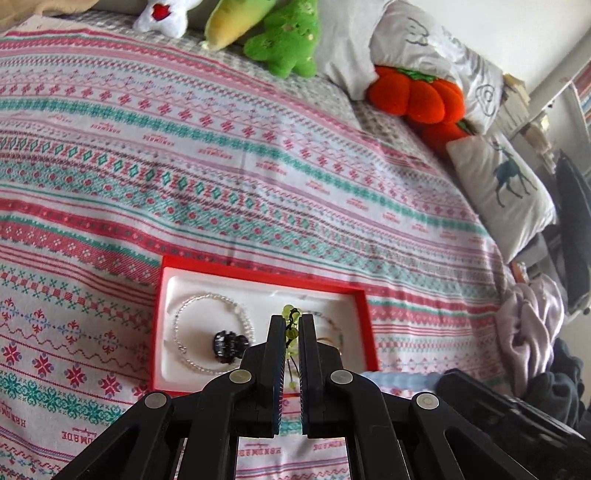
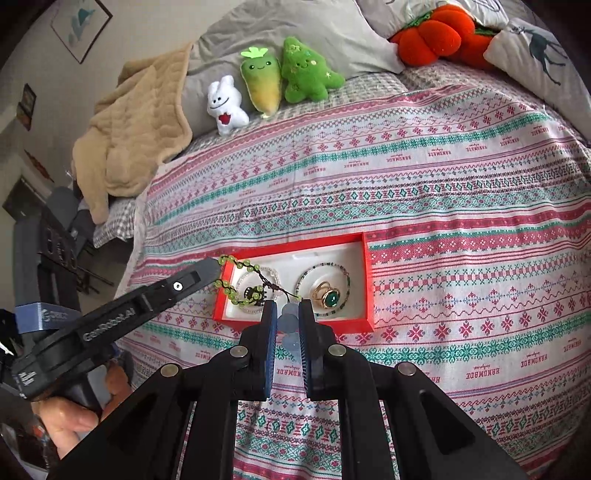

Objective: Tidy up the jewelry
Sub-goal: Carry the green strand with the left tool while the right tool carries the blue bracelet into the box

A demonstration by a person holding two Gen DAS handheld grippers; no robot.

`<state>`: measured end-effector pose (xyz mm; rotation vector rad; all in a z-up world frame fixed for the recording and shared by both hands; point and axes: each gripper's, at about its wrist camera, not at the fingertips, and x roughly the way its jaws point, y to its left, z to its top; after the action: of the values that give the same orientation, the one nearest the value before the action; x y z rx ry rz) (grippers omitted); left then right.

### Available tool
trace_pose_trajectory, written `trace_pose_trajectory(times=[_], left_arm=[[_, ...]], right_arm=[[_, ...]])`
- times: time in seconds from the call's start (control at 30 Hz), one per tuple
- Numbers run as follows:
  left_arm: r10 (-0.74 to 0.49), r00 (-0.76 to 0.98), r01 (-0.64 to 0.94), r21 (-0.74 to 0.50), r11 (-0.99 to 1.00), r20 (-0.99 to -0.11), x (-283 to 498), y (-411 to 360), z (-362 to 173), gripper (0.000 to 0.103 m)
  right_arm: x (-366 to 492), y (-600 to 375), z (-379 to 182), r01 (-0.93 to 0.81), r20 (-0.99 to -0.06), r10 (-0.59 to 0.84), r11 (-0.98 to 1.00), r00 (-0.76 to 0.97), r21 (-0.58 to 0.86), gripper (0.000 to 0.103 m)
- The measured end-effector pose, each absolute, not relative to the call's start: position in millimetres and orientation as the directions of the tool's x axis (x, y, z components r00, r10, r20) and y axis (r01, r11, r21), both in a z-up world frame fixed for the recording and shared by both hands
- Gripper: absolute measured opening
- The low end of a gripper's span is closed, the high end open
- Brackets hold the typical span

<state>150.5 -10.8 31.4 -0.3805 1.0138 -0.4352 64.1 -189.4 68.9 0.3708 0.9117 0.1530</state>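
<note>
A red box with a white lining lies on the patterned bedspread. In it are a clear bead bracelet, a dark bead piece, a thin multicolour bead bracelet and a gold ring with a green stone. My left gripper is shut on a green bead bracelet with black cord, which hangs over the box's left half. My right gripper is shut on a pale blue translucent piece just in front of the box.
Plush toys and an orange pumpkin cushion lie at the head of the bed with grey pillows. A tan blanket is heaped at the bed's left edge. A deer cushion and lilac cloth lie right.
</note>
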Motion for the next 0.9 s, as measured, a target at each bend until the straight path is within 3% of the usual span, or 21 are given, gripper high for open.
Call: trace_pose_trajectory(times=[0.3, 0.47, 0.77, 0.9], left_arm=[[-0.399, 0.453, 0.06, -0.42, 0.906, -0.797, 165.2, 7.2, -2.9, 0.002], [-0.375, 0.457, 0.085, -0.38, 0.921, -0.807, 162.1, 6.5, 2.1, 0.026], [-0.307, 0.471, 0.119, -0.286, 0.951, -0.827, 148.7, 19.9, 10.7, 0.043], [-0.292, 0.46, 0.112, -0.271, 0.956, -0.839, 146.1, 27.0, 6.7, 0.046]], right_arm=[[78.1, -192.8, 68.4, 0.035, -0.726, 0.267, 0.928, 0.633, 0.372, 0.012], [86.4, -182.0, 68.9, 0.012, -0.721, 0.263, 0.936, 0.641, 0.353, 0.012], [100.8, -153.6, 63.4, -0.044, -0.719, 0.286, 0.941, 0.634, 0.335, 0.012], [111.4, -147.5, 48.8, -0.037, -0.744, 0.275, 0.947, 0.609, 0.319, 0.012]])
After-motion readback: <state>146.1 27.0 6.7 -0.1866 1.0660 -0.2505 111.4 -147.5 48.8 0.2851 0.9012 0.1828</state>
